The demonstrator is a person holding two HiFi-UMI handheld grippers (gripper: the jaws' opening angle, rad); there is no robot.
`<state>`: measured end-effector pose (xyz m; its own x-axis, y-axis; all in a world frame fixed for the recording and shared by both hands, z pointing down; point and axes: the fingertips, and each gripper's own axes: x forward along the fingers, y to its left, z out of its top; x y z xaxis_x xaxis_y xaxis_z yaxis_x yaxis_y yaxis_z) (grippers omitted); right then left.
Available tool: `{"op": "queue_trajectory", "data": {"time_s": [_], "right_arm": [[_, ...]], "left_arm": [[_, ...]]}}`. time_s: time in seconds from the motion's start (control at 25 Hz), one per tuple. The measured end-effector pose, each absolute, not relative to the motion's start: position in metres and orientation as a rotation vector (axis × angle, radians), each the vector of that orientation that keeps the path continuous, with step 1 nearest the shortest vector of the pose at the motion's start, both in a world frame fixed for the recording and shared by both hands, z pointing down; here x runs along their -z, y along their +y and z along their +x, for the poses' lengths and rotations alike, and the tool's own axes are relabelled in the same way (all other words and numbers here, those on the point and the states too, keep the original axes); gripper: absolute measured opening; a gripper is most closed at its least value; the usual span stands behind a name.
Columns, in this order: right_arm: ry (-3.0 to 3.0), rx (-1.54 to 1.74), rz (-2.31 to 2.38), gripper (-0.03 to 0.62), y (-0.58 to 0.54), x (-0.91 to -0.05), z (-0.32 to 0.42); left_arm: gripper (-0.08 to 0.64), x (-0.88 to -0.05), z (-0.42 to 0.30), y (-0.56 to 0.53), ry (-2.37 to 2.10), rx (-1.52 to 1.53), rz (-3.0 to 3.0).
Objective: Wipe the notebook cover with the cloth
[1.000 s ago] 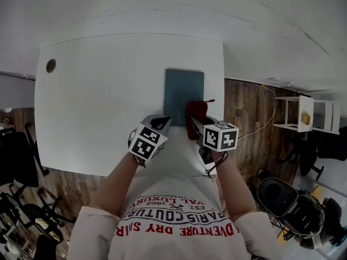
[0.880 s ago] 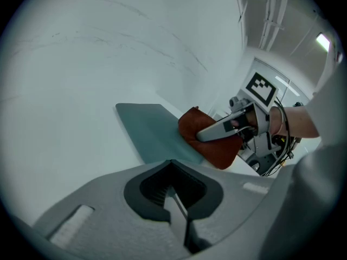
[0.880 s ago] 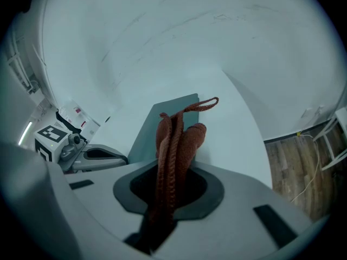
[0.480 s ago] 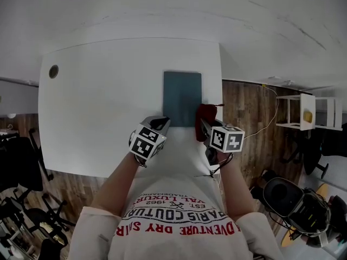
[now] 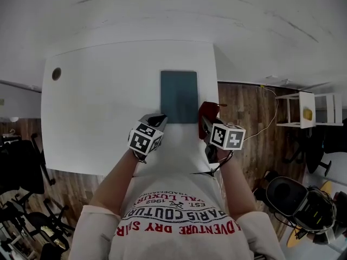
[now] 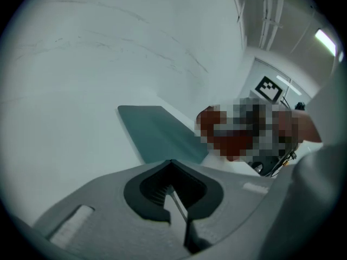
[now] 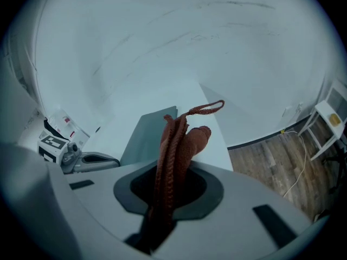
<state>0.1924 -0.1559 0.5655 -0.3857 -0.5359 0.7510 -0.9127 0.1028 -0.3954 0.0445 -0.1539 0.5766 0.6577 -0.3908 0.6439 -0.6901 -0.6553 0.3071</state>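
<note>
The teal notebook lies flat on the white table, near its right edge. My right gripper is shut on the red-brown cloth and holds it just right of the notebook's near right corner. In the right gripper view the cloth sticks out of the right gripper, with the notebook to its left. My left gripper sits at the notebook's near left corner. In the left gripper view the left gripper is shut on nothing, and the notebook lies just ahead.
A round cable hole sits in the table's far left corner. The table edge runs close beside the cloth, with wooden floor below. A small white shelf stands to the right, and dark office chairs stand to the left.
My right gripper has carried the cloth to the right, from over the notebook's near right corner to just beside its right edge. The left gripper has hardly moved.
</note>
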Motion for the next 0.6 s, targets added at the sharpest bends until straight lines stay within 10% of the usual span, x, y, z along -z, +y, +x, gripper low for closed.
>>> {"op": "queue_trajectory", "data": {"time_s": [0.6], "right_arm": [[-2.361, -0.841, 1.507, 0.072, -0.171, -0.441, 0.142]], "left_arm": [[0.009, -0.397, 0.012, -0.162, -1.198, -0.284, 2.688]]}}
